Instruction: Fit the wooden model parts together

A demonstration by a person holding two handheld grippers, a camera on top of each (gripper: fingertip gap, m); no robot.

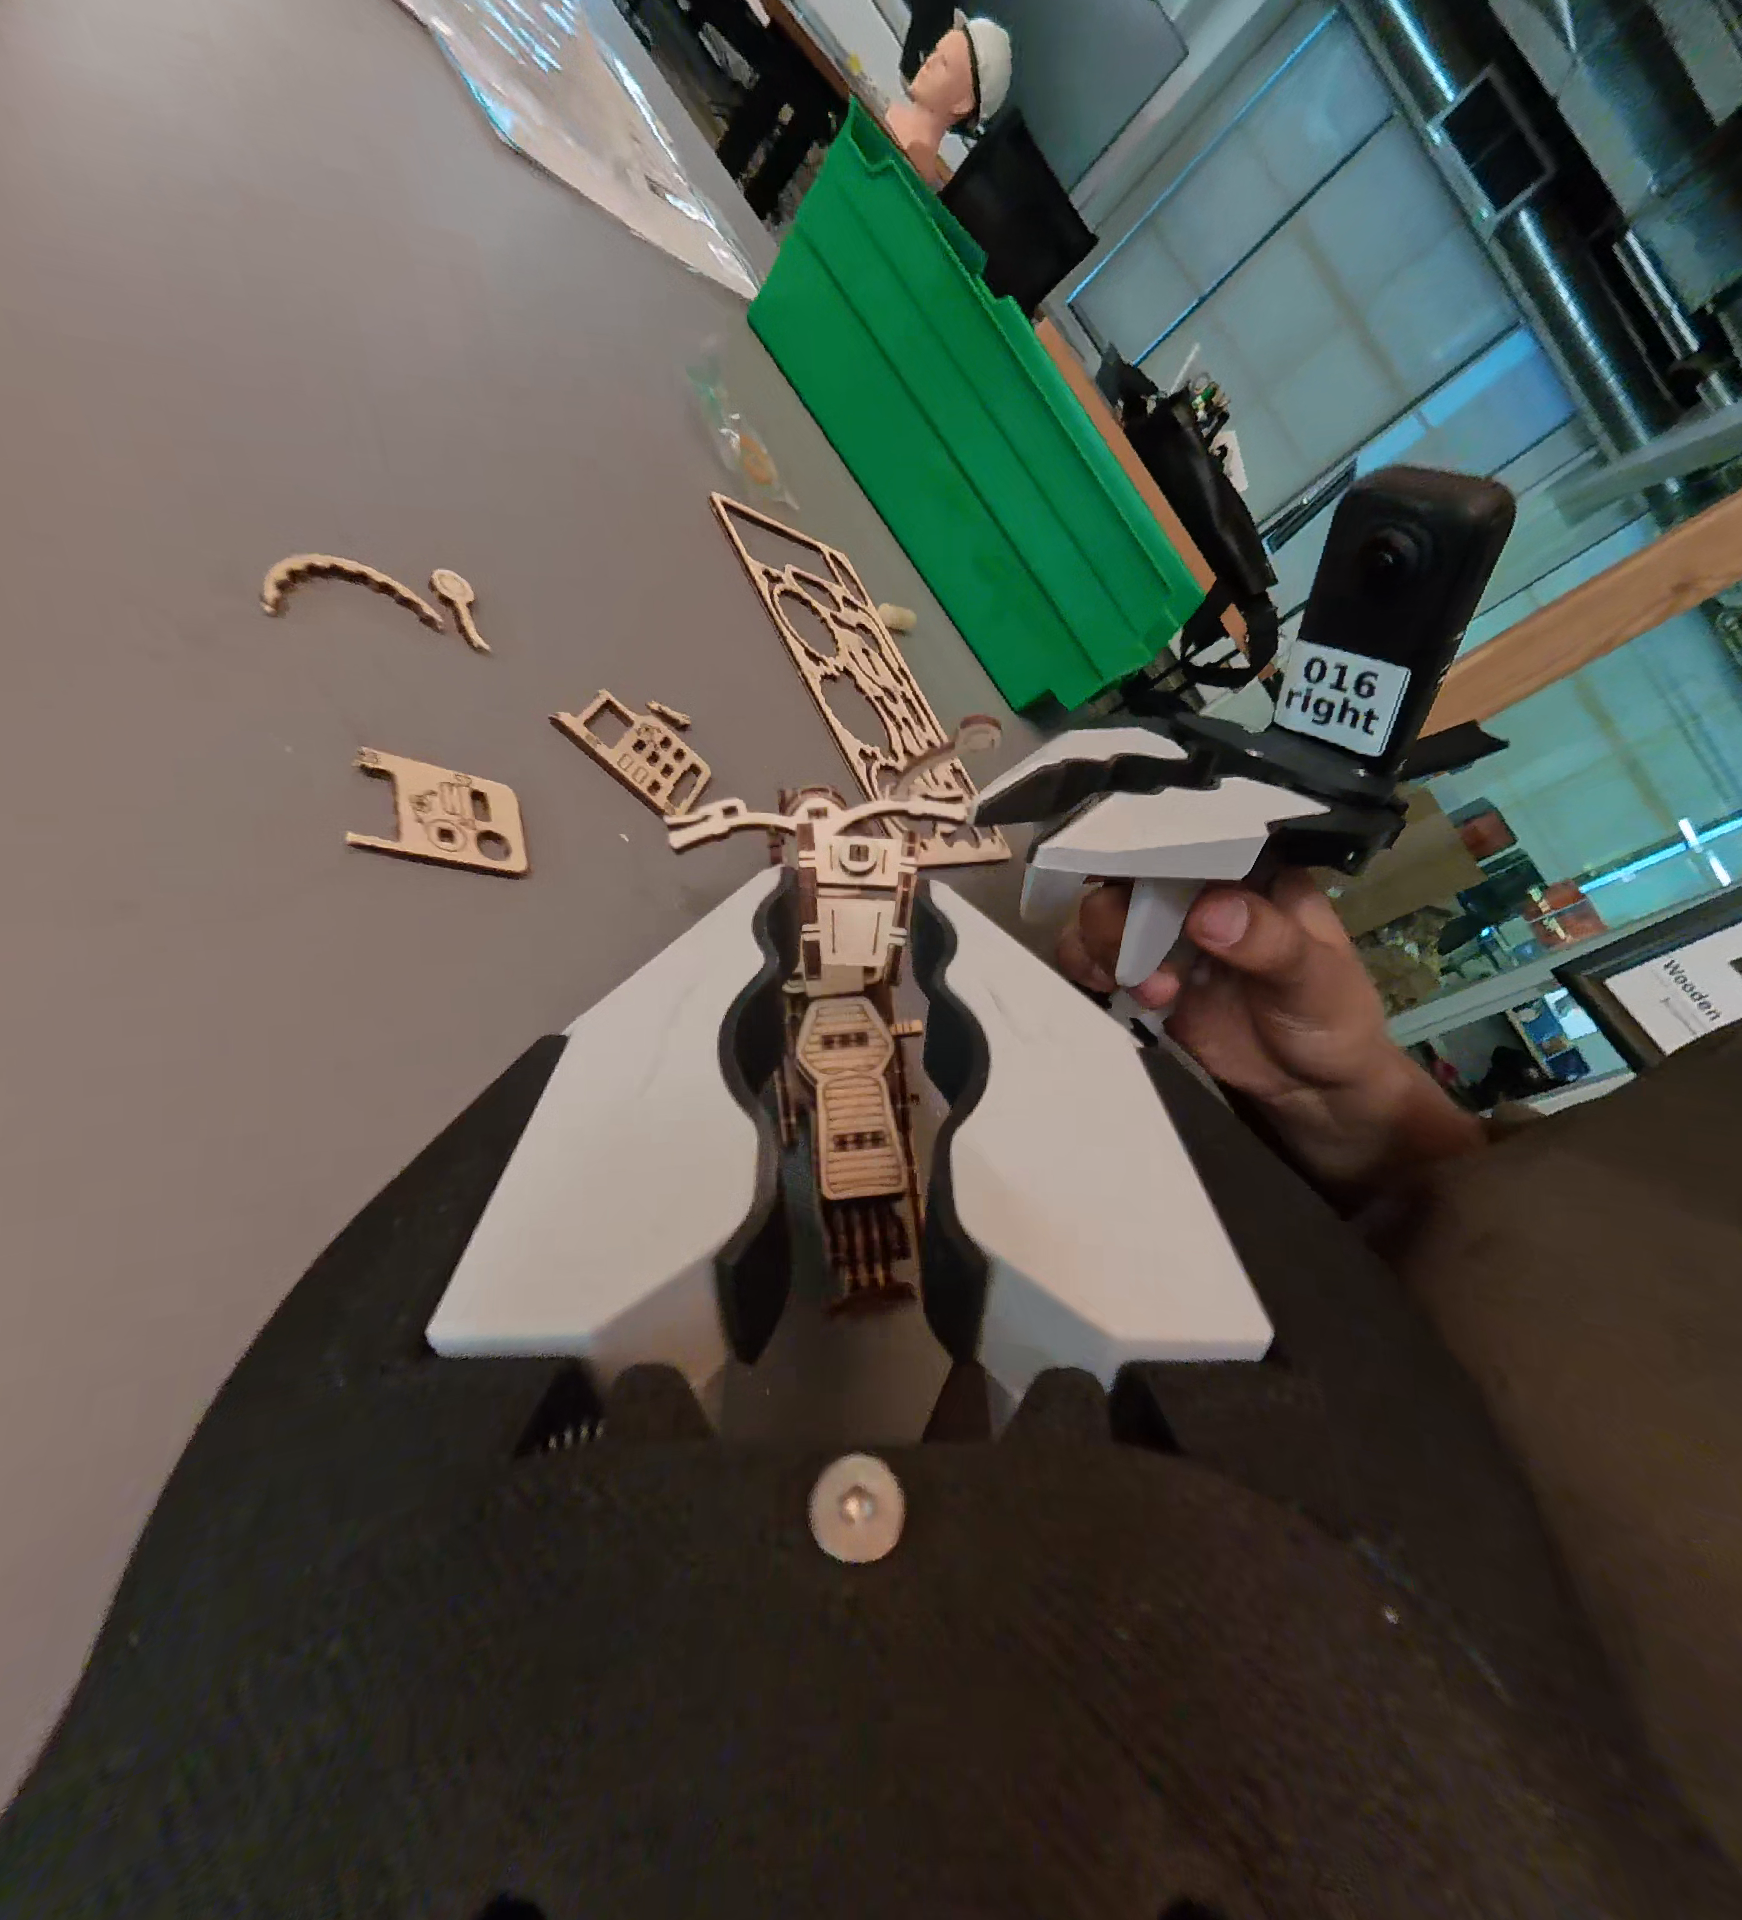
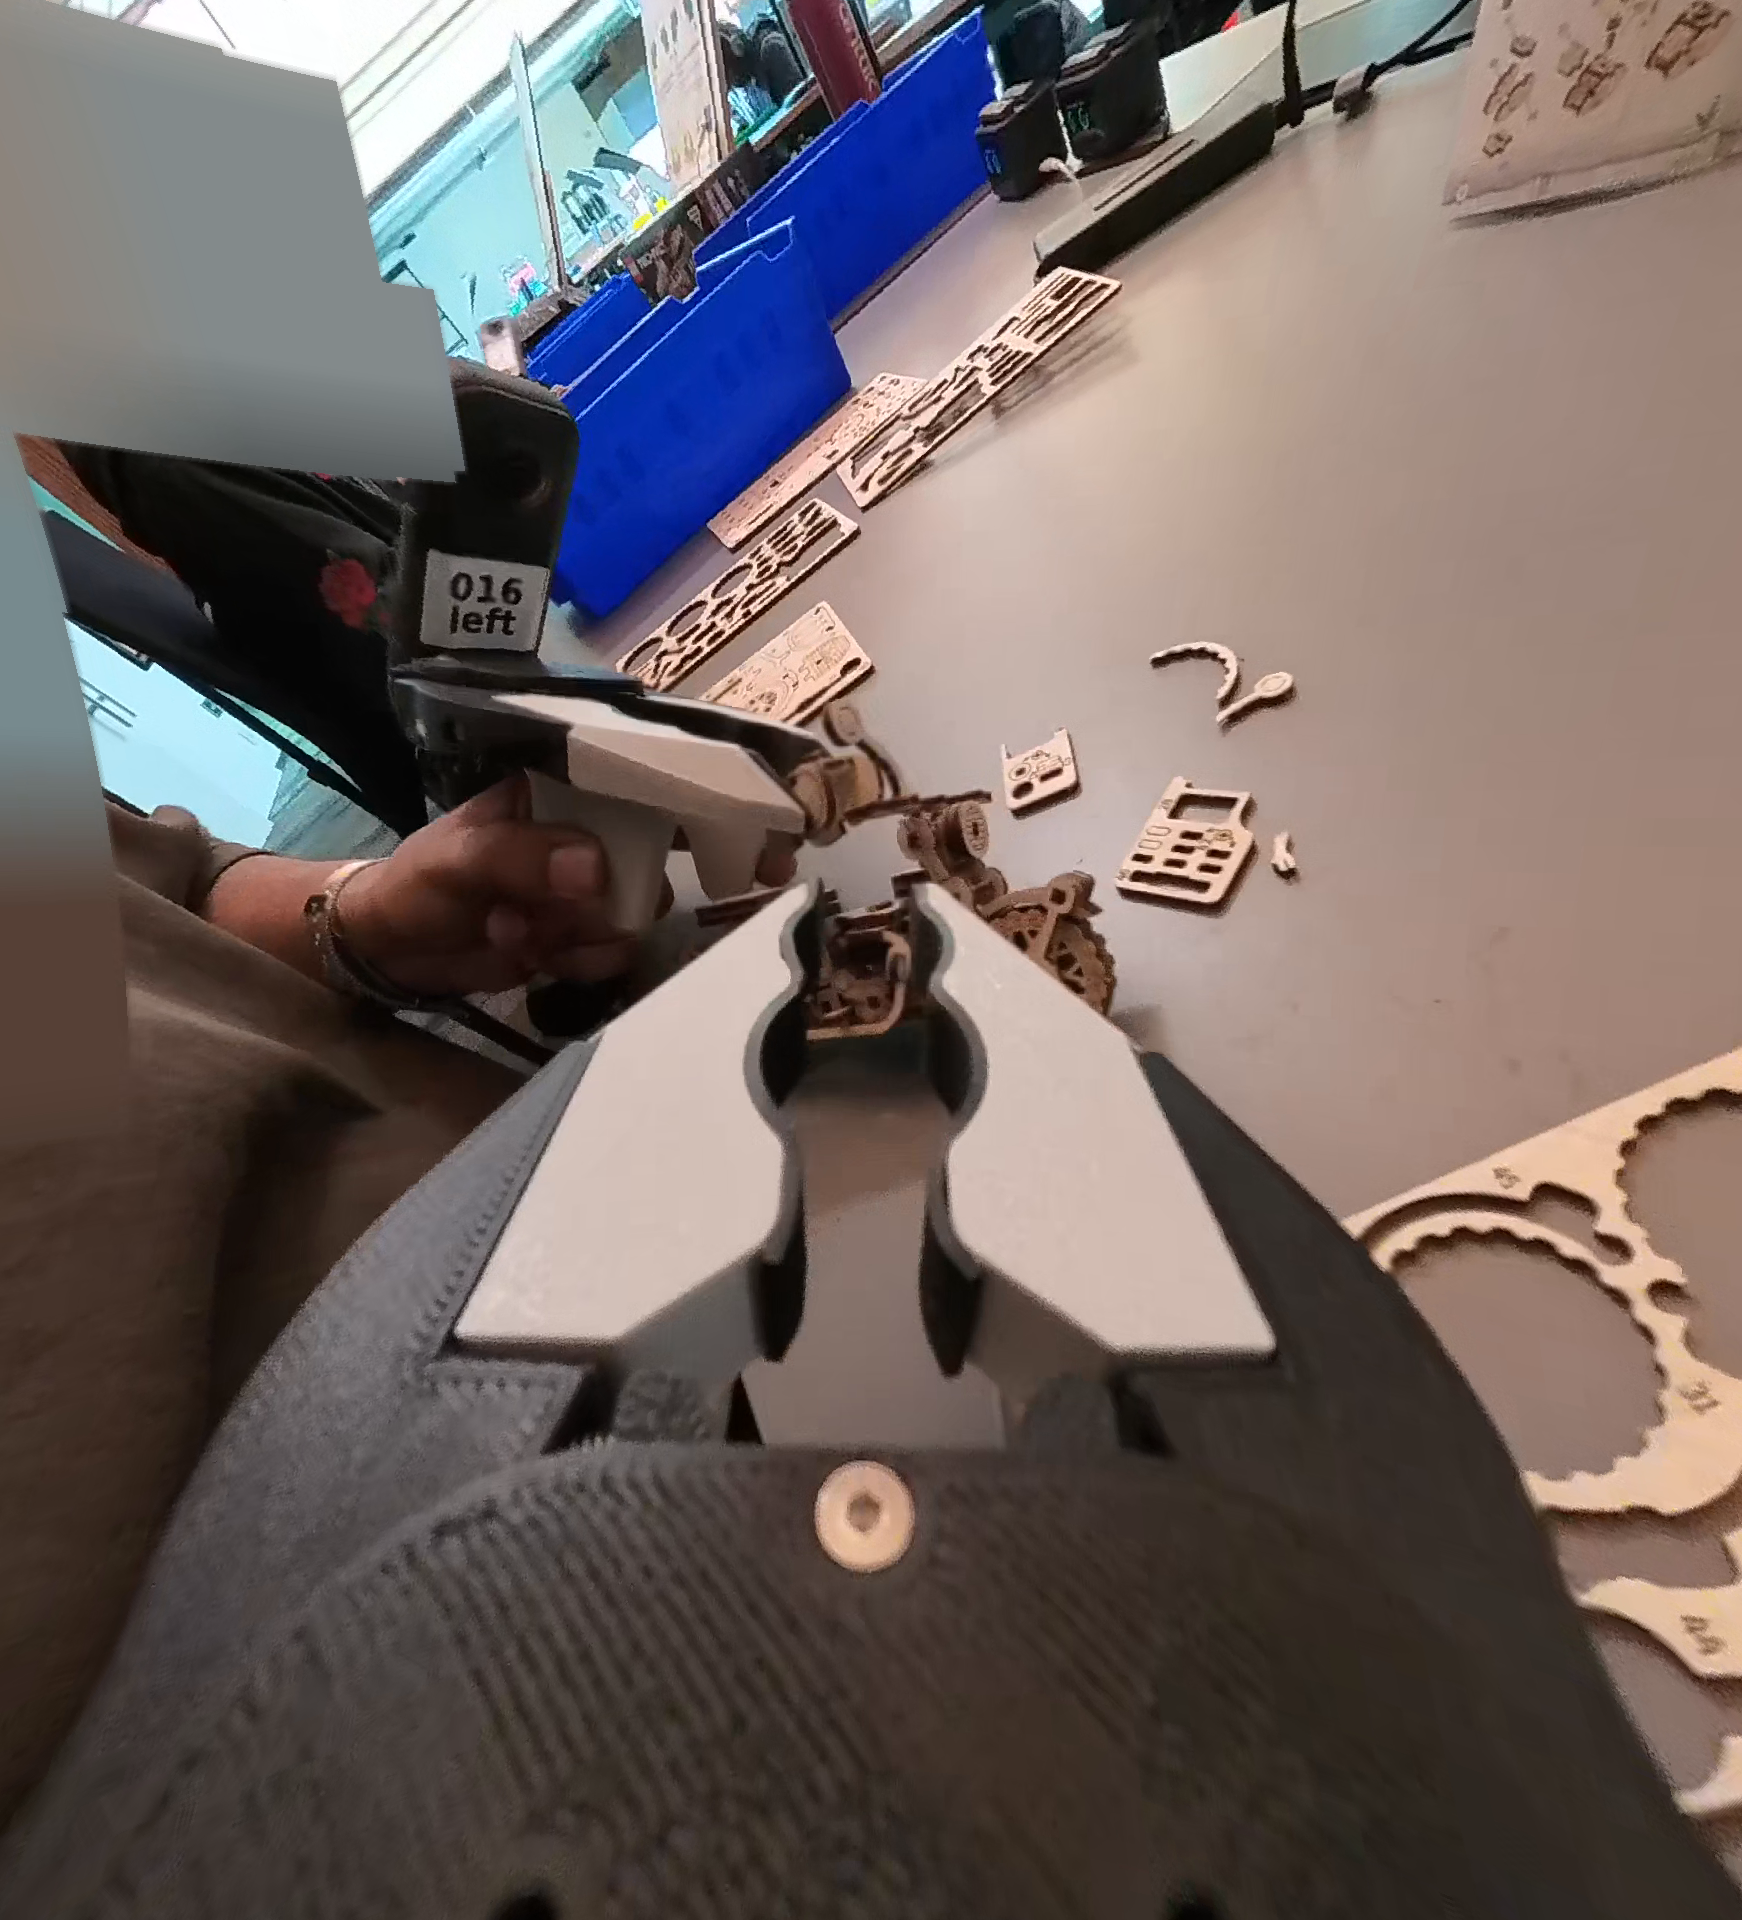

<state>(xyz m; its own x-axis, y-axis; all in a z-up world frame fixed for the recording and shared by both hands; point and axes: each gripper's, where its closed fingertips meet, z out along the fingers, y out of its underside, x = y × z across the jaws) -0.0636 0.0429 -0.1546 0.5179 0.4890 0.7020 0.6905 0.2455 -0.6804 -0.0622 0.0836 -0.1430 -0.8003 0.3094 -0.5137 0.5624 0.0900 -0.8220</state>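
A: Where's the model (image 1: pixel 851 1049)?
B: Off the counter (image 1: pixel 171 416), clamped between the left gripper (image 1: pixel 843 904) fingers, handlebar forward.
A: And the right gripper (image 2: pixel 859 904)?
B: Its fingers stand slightly apart, tips at the model's side; whether they pinch anything, I can't tell. Loose parts (image 1: pixel 441 821) lie beyond.

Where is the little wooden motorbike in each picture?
Left wrist view: the wooden motorbike sits mid-frame, clamped between the left gripper fingers, handlebars pointing away.
Right wrist view: it is centre, just beyond the right gripper tips.
Shared landmark: the curved wooden strip on the table.
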